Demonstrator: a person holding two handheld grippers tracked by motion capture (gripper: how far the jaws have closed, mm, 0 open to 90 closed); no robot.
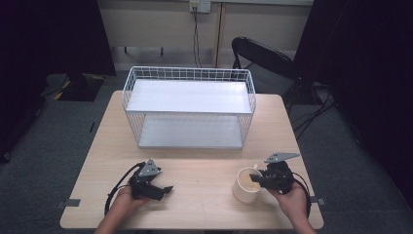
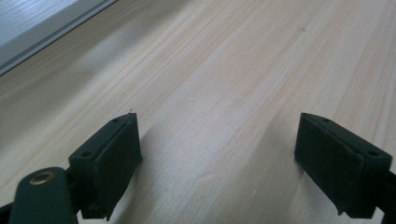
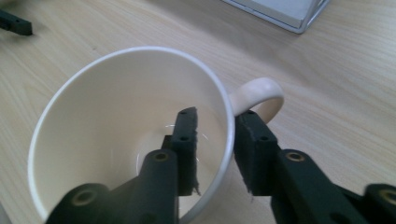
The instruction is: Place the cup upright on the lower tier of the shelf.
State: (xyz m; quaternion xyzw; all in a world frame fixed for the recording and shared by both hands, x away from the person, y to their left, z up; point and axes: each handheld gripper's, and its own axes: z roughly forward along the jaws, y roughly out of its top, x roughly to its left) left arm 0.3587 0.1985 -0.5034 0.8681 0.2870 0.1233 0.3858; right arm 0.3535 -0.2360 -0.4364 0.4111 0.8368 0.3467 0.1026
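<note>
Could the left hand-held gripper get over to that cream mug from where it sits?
Probably yes: the left hand-held gripper rests open, with bare table between it and the mug, though the right hand-held gripper straddles its rim.

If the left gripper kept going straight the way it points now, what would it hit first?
Probably the bare table: the left gripper, jaws open and empty, angles down at the wood. If it skimmed above the surface, the high view suggests it would head toward the cup; depth is hard to judge.
</note>
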